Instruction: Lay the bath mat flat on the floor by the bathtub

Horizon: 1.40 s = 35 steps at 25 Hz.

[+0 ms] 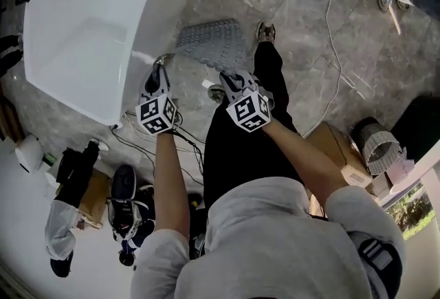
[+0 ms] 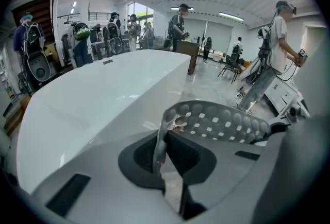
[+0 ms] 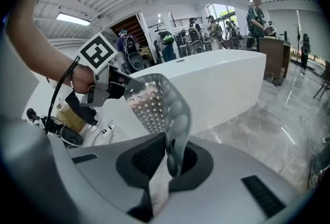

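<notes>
Bath mat (image 1: 210, 43): grey, studded and perforated, held up off the floor (image 1: 309, 57) by its near edge, one corner in each gripper. It stretches away ahead of the fingers and sags between them.

Left gripper (image 1: 161, 64): fingers (image 2: 138, 158) clenched on the mat's corner, with the edge pinched thin between them in the left gripper view. Right gripper (image 1: 232, 79): fingers (image 3: 147, 156) likewise clamped on the other corner, the mat (image 3: 161, 102) curling up out of them.

Bathtub (image 1: 82, 23): white, just beyond the left gripper's fingers on their outer side. The mat hangs beside its wall, so placement looks roughly right.

Progress, as a judgement:
- Done: mat gripped at two corners and brought to the spot by the tub.
- Left: lower it, get it flat on the floor, let go. It is not laid yet, since the near edge is clearly in the air.

Hard to tell:
- Whether the far edge touches the floor. The head view looks steeply down, so height cannot be read there.
- The far edge is cut off or foreshortened in both gripper views.
- The floor directly under the mat is hidden by the mat itself.
- The person's leg and shoe (image 1: 266, 31) sit just off the mat's far corner, on the right fingers' side. Overlap with the mat is unclear.
- Cables (image 1: 337, 23) run over the floor well out past the right fingers.
- Other people in the background are small and blurred.
</notes>
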### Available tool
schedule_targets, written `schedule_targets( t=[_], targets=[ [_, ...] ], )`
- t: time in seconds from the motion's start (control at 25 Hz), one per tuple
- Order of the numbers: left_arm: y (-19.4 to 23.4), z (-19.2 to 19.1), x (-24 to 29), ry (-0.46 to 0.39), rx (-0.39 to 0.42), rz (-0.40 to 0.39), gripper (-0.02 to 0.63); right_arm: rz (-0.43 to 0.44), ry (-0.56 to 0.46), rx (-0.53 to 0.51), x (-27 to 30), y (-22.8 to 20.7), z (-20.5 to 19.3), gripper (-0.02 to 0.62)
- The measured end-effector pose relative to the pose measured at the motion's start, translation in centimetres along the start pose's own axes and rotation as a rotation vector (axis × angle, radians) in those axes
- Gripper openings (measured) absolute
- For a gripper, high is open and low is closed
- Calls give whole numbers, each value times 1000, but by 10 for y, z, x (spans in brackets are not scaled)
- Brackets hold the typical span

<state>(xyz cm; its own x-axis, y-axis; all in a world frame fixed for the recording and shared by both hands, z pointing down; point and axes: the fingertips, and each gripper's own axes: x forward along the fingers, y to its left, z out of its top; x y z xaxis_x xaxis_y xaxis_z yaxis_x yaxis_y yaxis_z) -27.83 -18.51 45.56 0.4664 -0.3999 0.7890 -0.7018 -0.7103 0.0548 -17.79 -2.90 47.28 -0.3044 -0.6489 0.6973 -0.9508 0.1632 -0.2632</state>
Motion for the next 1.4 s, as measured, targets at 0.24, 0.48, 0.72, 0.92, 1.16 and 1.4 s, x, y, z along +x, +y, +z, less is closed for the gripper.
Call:
schedule_targets(
  t=[0.24, 0.48, 0.72, 0.92, 1.16, 1.4],
  targets=[
    [-11, 6, 16, 42, 91, 26, 29, 17, 5, 78, 3, -16, 1, 22],
    [-29, 12, 28, 53, 186, -29, 29, 20, 15, 141, 8, -15, 0, 23],
    [-5, -15, 8, 79, 138, 12, 29, 68, 32, 133, 8, 25, -17, 23],
    [9, -32, -13, 84, 170, 30, 29, 98, 22, 123, 8, 53, -24, 22],
    [18, -22, -21, 100, 283, 57, 29, 162, 7, 203, 11, 73, -10, 23],
    [8, -6, 28, 118, 364, 23, 29, 119, 17, 233, 34, 14, -10, 23]
  ],
)
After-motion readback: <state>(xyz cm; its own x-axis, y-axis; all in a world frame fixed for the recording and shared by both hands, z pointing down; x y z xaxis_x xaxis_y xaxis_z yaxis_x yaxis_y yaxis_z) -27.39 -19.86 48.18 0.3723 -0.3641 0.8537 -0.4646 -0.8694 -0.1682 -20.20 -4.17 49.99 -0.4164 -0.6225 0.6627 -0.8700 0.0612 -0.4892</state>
